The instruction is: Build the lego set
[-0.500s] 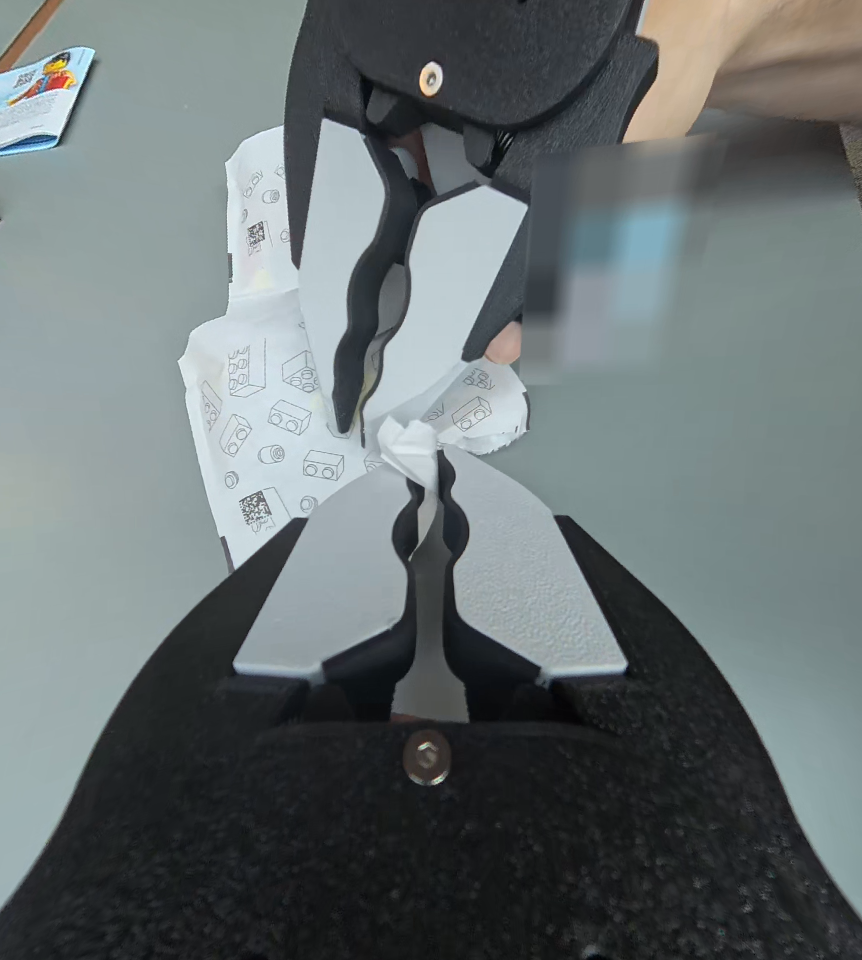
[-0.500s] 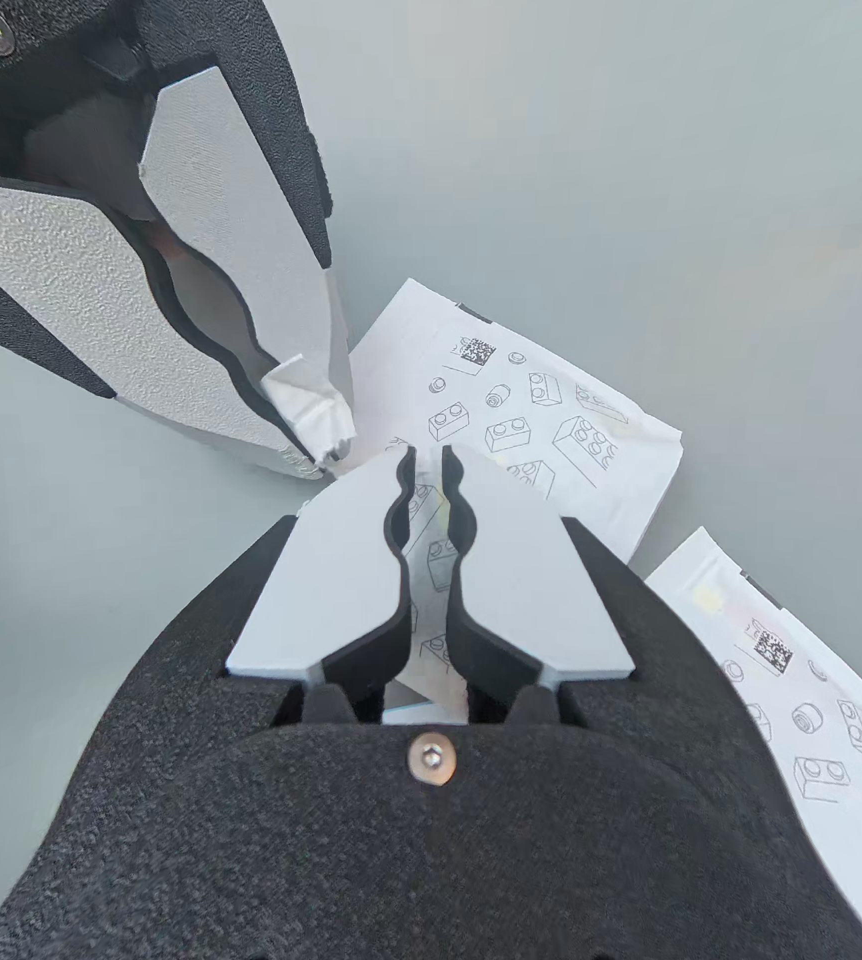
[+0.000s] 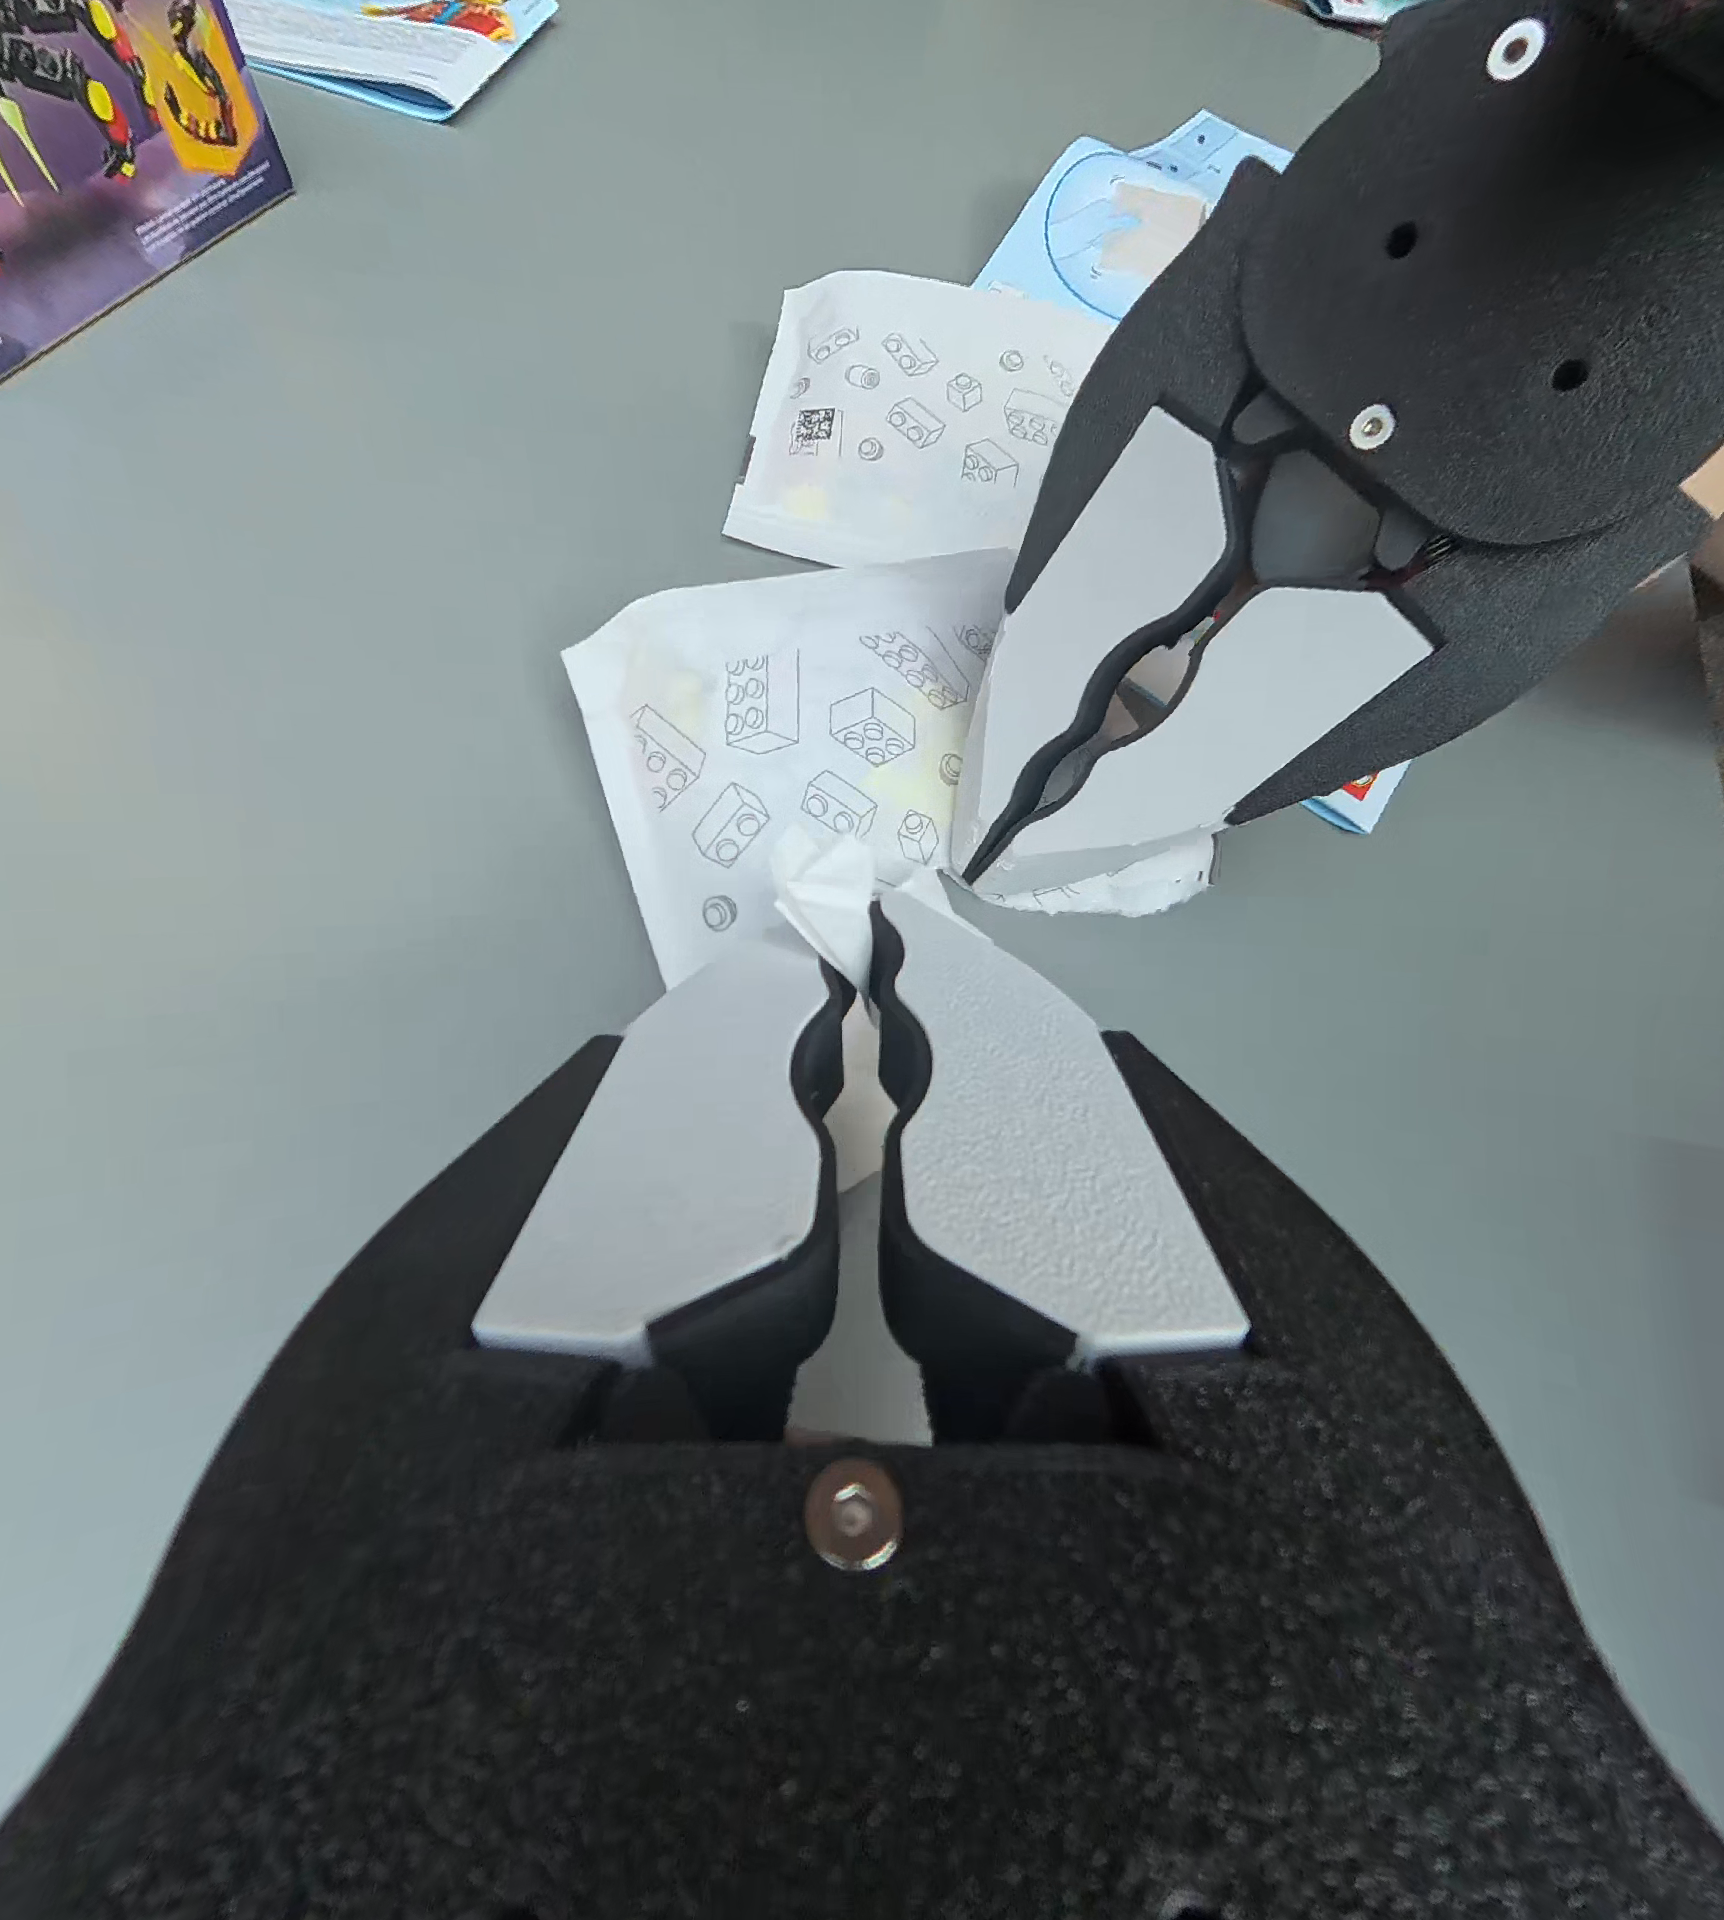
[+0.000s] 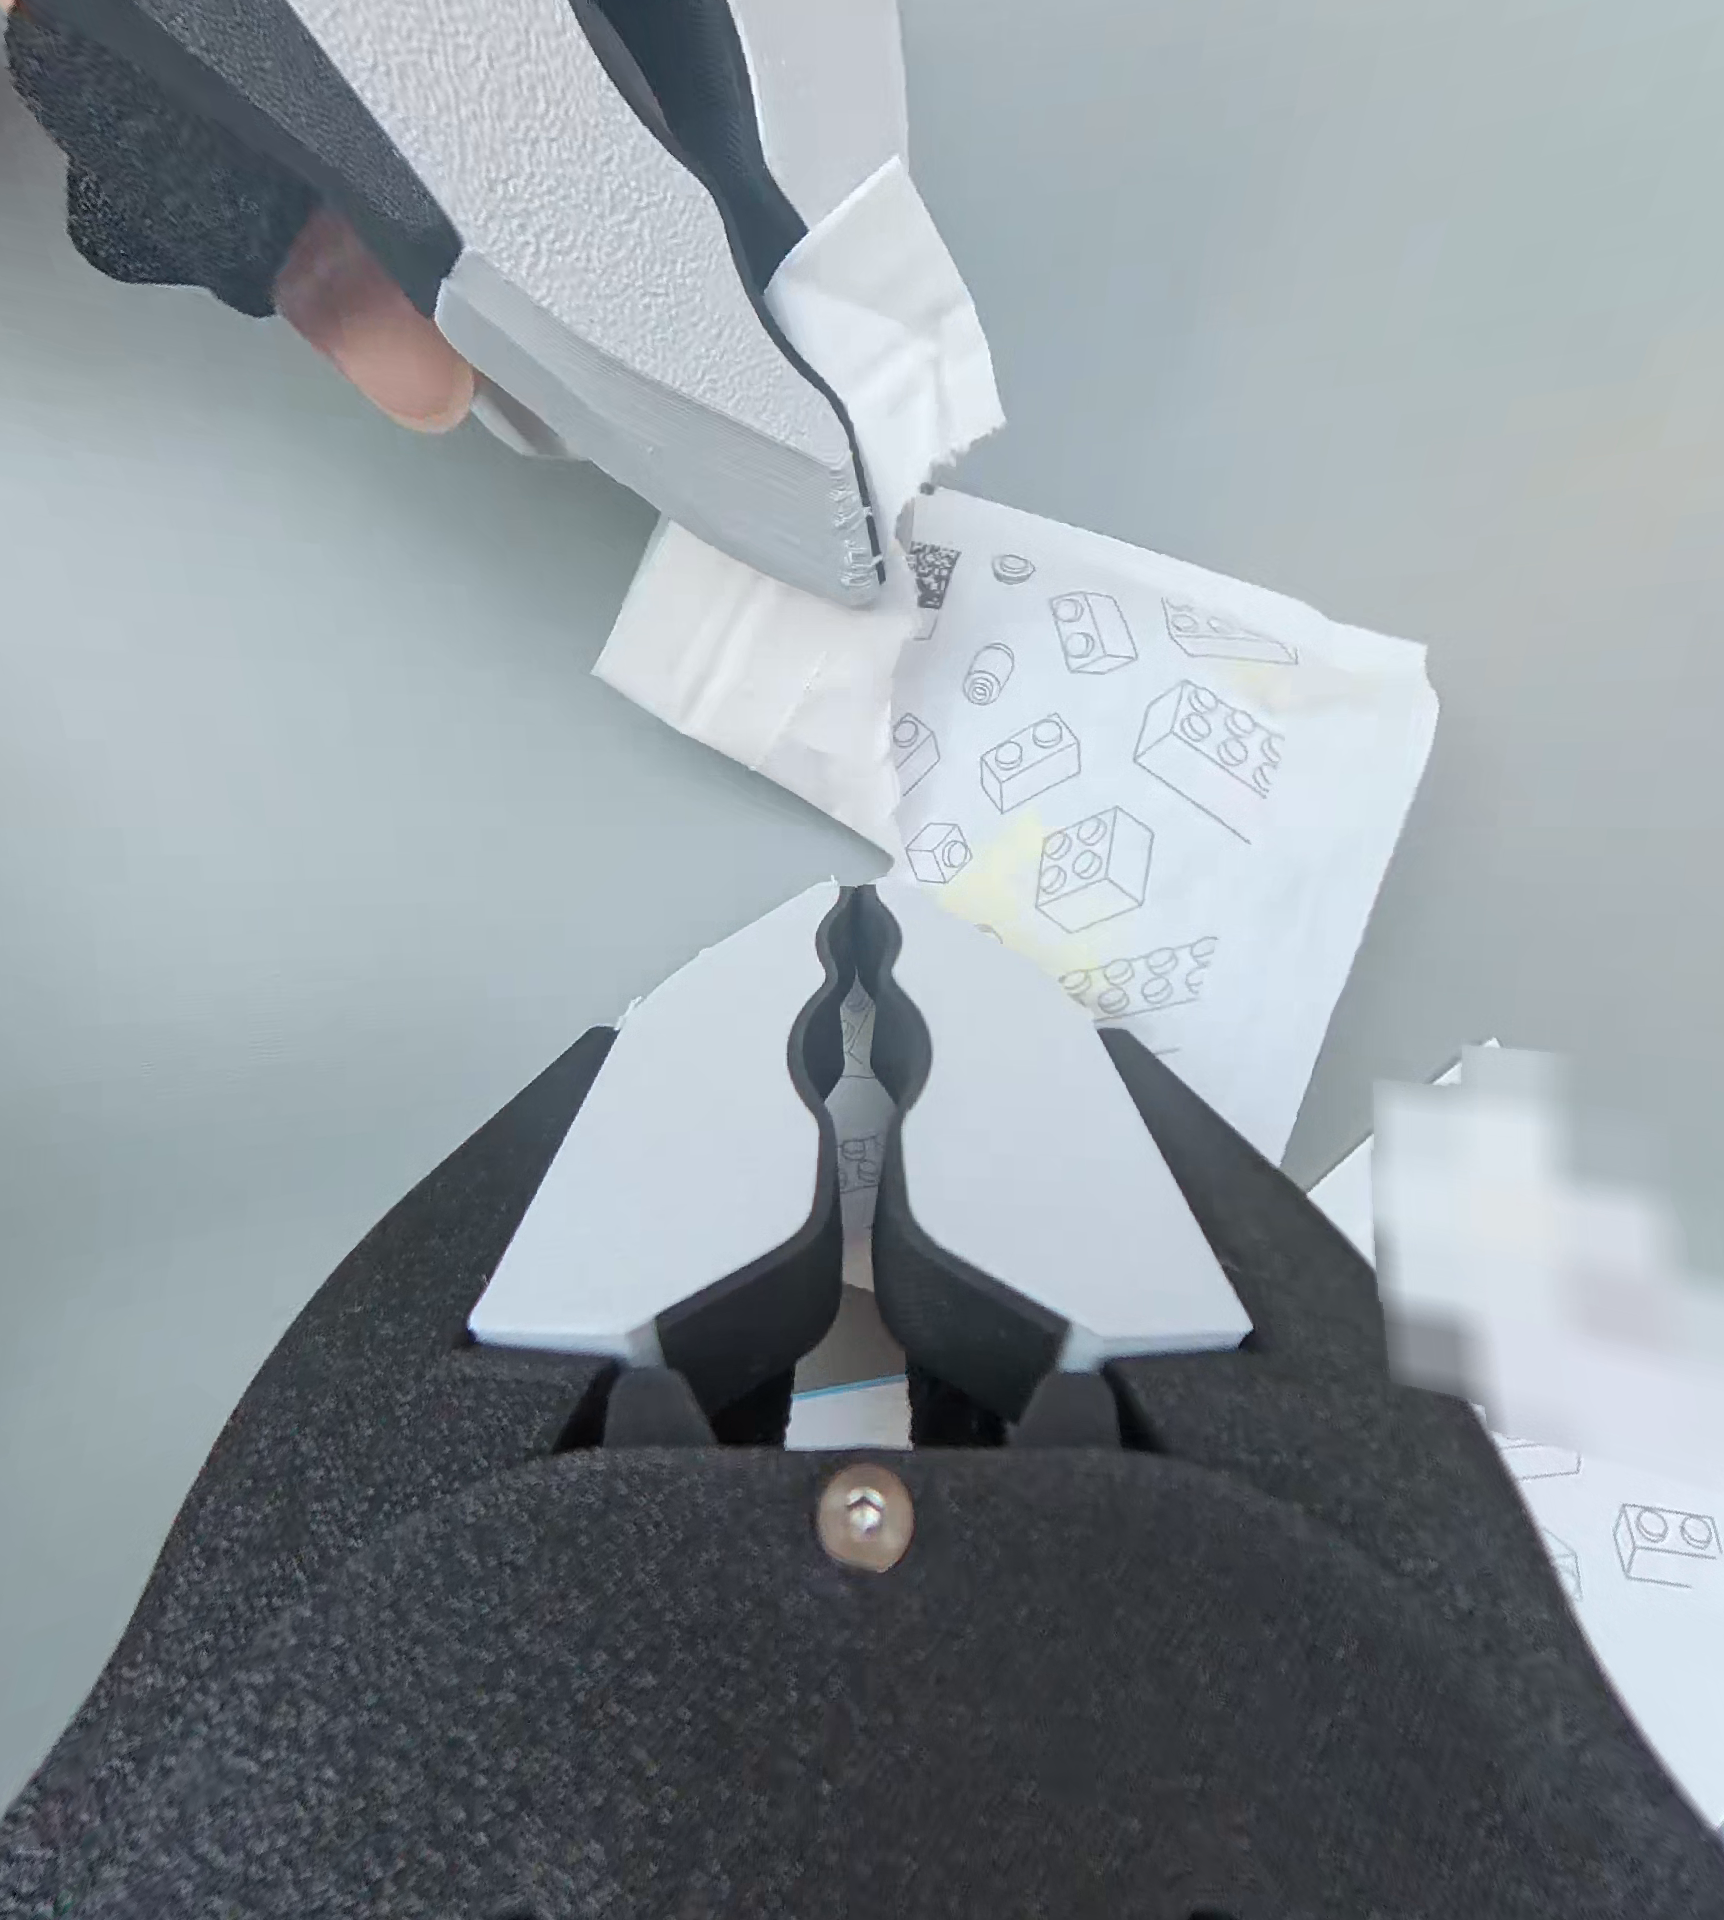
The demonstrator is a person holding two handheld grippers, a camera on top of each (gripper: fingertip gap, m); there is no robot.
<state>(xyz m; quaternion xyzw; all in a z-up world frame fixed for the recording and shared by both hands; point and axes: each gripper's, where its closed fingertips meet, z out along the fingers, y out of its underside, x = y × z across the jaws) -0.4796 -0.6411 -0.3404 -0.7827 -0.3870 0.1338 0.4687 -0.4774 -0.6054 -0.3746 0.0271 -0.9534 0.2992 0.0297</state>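
Here, label by label:
Paper bag: a white paper bag (image 3: 796, 748) printed with grey outline drawings of bricks and a small square code; faint yellow shows through the paper. It is stretched between the two tongs above the grey counter (image 3: 318, 727), and its top edge is torn and crumpled.
Left tongs: the left tongs (image 3: 863, 920) are pressed together on a crumpled white corner of the bag.
Right tongs: the right tongs (image 4: 856, 896) are pressed together at the tips, pinching the bag's edge just beside the ragged tear.
Torn strip: a white flap (image 4: 754, 675) hangs loose from the bag beside the left tongs' tip.
Second bag: another printed paper bag (image 3: 889, 416) lies flat on the counter just behind the first.
Booklets: a pale blue booklet (image 3: 1138, 197) lies partly under the second bag; another (image 3: 401, 42) lies farther back.
Box: a purple set box (image 3: 58, 187) lies at the far left.
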